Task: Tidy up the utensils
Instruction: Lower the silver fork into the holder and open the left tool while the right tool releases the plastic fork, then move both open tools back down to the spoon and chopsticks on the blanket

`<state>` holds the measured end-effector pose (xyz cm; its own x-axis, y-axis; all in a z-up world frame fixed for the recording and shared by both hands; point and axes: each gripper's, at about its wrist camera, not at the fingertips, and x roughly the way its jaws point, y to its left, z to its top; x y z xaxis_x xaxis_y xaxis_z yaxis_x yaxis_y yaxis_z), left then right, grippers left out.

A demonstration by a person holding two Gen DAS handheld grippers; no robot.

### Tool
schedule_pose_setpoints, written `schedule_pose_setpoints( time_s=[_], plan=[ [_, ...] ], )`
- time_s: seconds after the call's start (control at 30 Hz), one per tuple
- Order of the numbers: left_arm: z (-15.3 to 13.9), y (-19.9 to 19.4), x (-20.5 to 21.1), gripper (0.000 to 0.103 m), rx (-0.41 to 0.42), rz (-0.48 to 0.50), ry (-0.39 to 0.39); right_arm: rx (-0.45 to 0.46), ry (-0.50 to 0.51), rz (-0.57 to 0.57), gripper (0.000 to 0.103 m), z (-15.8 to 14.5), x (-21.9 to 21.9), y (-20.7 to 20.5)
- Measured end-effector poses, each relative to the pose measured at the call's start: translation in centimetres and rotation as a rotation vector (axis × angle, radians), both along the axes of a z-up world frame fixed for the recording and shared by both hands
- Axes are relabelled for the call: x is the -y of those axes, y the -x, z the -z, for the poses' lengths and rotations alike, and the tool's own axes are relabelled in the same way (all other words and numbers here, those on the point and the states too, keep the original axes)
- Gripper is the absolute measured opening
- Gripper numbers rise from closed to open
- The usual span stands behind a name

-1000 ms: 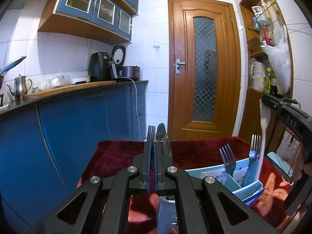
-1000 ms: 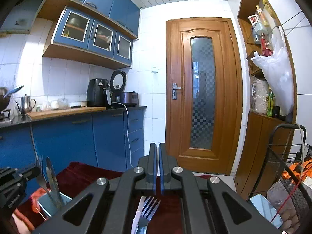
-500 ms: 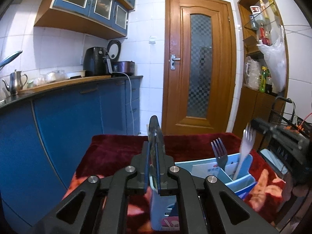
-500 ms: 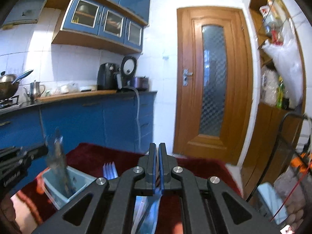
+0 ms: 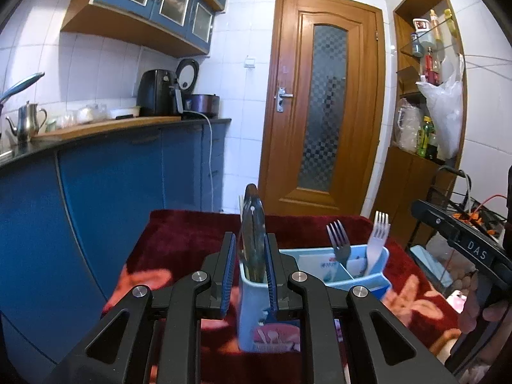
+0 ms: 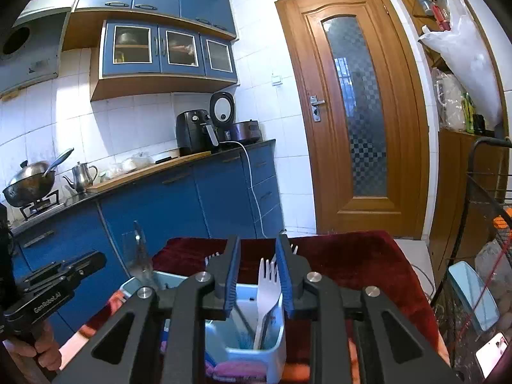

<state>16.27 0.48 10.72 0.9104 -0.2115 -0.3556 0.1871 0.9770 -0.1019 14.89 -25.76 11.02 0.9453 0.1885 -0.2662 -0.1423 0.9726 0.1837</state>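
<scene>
A light blue utensil holder (image 5: pixel 320 275) with compartments stands on a dark red cloth (image 5: pixel 179 240). My left gripper (image 5: pixel 251 249) is open, its jaws on either side of a knife (image 5: pixel 252 224) that stands in the holder's left compartment. A metal fork (image 5: pixel 337 243) and a white plastic fork (image 5: pixel 377 240) stand in the right compartments. My right gripper (image 6: pixel 257 265) is open around the white plastic fork (image 6: pixel 267 291), which stands in the holder (image 6: pixel 275 352). The knife (image 6: pixel 139 256) shows at left in the right wrist view.
Blue kitchen cabinets (image 5: pixel 96 198) run along the left with a kettle (image 5: pixel 27 121) and an air fryer (image 5: pixel 158 92) on the counter. A wooden door (image 5: pixel 326 112) is straight behind. A wire cart (image 6: pixel 480 224) stands at the right.
Both grippers lowered their utensils into the holder and opened. The knife and the white fork now stand free in their compartments.
</scene>
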Motion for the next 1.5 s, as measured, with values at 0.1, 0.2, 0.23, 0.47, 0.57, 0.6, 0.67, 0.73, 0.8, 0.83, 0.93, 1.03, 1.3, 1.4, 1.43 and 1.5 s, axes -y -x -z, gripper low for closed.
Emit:
schedule_pose_setpoints(
  time_s=[0.1,0.2,0.23,0.47,0.57,0.6,0.67,0.73,0.8,0.83,0.93,1.03,1.3,1.4,1.43,1.5],
  plan=[
    [-0.4,1.2,-0.1,0.018,-0.007,0.003,0.005,-0.030,-0.012,-0.005,0.026,-0.3,0.0,1.1],
    [-0.8,2.4,-0.2,0.018,-0.016,0.018,0.012,-0.062,-0.024,-0.009,0.026,-0.5,0.1,2.4],
    [-0.9,2.9,-0.1,0.018,-0.021,0.024,0.011,-0.069,-0.023,-0.008,0.026,-0.6,0.1,2.8],
    [-0.6,5.4,0.3,0.018,-0.064,0.049,0.010,-0.174,-0.038,-0.028,0.028,-0.2,-0.1,6.0],
    [-0.2,6.1,0.6,0.018,-0.093,0.062,0.008,-0.208,-0.012,-0.038,0.030,0.3,-0.6,7.2],
    [0.0,6.3,0.7,0.018,-0.100,0.065,0.007,-0.216,-0.002,-0.041,0.030,0.5,-0.8,7.6],
    [0.2,6.8,0.9,0.018,-0.117,0.075,0.004,-0.232,0.013,-0.046,0.031,1.0,-1.0,8.3],
    [0.6,7.3,1.2,0.018,-0.133,0.087,0.002,-0.245,0.021,-0.046,0.032,1.6,-1.0,9.1],
    [1.0,7.7,1.5,0.018,-0.148,0.098,0.000,-0.260,0.024,-0.037,0.033,2.3,-0.9,9.6],
    [1.3,7.9,1.8,0.018,-0.157,0.104,-0.001,-0.268,0.020,-0.034,0.034,2.7,-0.8,9.9],
    [2.4,8.3,2.6,0.018,-0.193,0.120,-0.010,-0.305,-0.006,-0.027,0.034,4.2,-0.4,10.4],
    [3.5,8.2,3.4,0.018,-0.232,0.139,-0.017,-0.342,-0.007,-0.012,0.035,5.9,0.0,10.8],
    [6.3,7.4,5.4,0.018,-0.333,0.164,-0.013,-0.372,-0.024,0.019,0.039,8.1,1.4,11.7],
    [7.6,6.8,6.1,0.018,-0.393,0.171,-0.008,-0.380,-0.028,0.010,0.039,8.6,1.8,11.6],
    [7.9,6.7,6.2,0.018,-0.407,0.174,-0.005,-0.382,-0.030,0.008,0.039,8.8,1.9,11.5],
    [8.5,6.4,6.6,0.018,-0.440,0.183,0.003,-0.389,-0.044,-0.003,0.040,9.2,2.2,11.4]
  ],
)
